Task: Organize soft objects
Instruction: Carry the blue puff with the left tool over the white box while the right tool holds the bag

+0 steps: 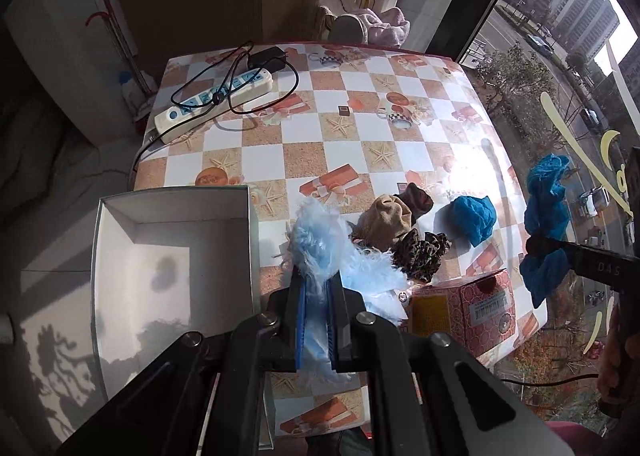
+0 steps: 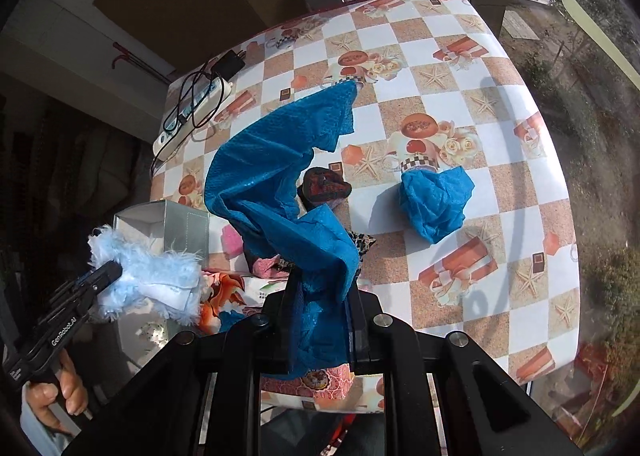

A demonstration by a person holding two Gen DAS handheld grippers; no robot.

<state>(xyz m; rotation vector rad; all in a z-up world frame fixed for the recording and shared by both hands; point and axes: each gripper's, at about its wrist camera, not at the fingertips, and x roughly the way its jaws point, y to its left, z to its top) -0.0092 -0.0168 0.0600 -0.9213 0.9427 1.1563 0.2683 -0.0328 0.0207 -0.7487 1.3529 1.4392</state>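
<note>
Mid-carry, by the look of it: both tools loaded and off the table (image 1: pixel 400 160).

Left gripper (image 1: pixel 318 288): clamped on a fluffy pale-blue cloth (image 1: pixel 320 244), hanging ahead of the fingers and above the table. Open white box (image 1: pixel 172 256) just to its left, empty inside as far as visible.

Right gripper (image 2: pixel 320 304): closed on a long blue cloth (image 2: pixel 272 160), which trails forward and up from the jaws, clear of the tabletop.

Left behind ahead of the left tool: beige sock (image 1: pixel 388 220), leopard-print scrunchie (image 1: pixel 420 252), crumpled blue cloth (image 1: pixel 474 218). Patterned pink box (image 1: pixel 464 304) just to the right.

Next, probably: swing the fluffy cloth left over the white box, lower, release inside the walls. Then the same for the long cloth, with care that the trailing end clears the rim and does not drag the pile.
</note>
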